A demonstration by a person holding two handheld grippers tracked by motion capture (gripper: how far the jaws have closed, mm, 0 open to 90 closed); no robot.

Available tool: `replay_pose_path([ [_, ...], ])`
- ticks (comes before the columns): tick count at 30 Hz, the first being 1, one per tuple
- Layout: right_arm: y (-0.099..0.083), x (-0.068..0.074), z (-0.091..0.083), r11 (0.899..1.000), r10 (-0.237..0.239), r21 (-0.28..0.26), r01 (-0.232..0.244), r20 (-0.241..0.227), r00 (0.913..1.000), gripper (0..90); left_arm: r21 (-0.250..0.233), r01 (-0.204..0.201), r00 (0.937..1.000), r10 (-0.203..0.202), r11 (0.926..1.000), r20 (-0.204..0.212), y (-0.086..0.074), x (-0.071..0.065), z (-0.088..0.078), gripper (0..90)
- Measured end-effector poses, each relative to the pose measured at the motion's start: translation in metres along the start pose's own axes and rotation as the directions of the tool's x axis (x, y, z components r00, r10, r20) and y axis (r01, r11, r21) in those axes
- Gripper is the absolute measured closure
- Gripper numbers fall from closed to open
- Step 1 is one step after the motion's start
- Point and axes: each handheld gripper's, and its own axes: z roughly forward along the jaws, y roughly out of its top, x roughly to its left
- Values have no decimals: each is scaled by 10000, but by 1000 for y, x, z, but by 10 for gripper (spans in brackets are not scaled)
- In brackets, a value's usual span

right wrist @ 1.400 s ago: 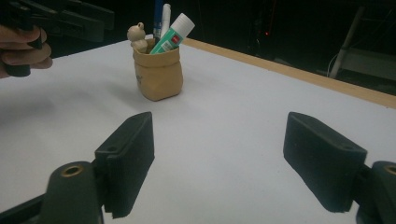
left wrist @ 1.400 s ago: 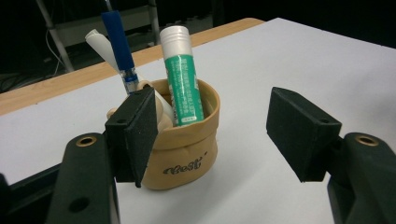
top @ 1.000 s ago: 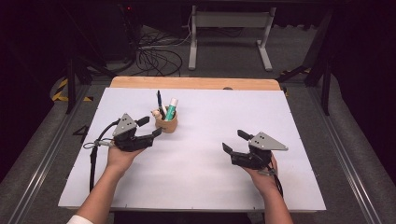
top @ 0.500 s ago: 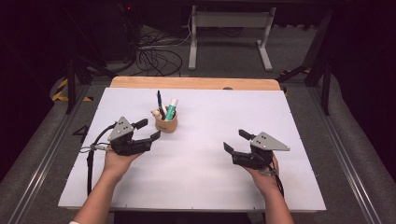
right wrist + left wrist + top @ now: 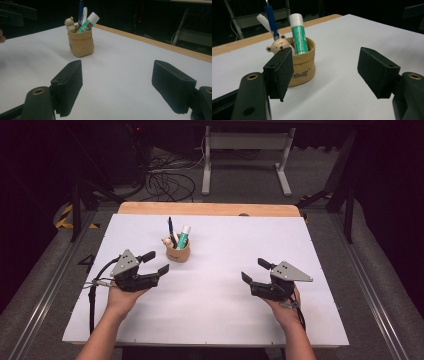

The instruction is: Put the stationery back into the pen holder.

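Tan pen pot (image 5: 178, 253), left gripper (image 5: 155, 263) near, right gripper (image 5: 254, 271) apart, jaws wide, empty.

Bright, even light on the white table (image 5: 210, 320); surroundings dark, close views slightly soft.

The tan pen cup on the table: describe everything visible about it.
The tan cup is a small, soft-looking pouch-like holder with a rolled rim and dark lettering on its side. It stands upright on the white table top, toward the far left. A little bear figure sits at its rim. Inside lean a green glue stick, a blue pen and a white item. Neither gripper touches it; the left gripper is nearest, jaws open.
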Motion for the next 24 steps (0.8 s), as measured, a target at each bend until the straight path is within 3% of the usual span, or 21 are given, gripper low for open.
replay_pose_path([
  [21, 0, -4, -5, 10000, -5, -86, 6, 167, 9999, 257, -156, 245, 9995, -242, 9996, 193, -5, -3, -19, 293],
  [24, 0, -5, -6, 10000, 15, -79, -13, 223, 9998, 258, -198, 122, 9998, -119, 9997, 131, -6, -3, -21, 292],
])
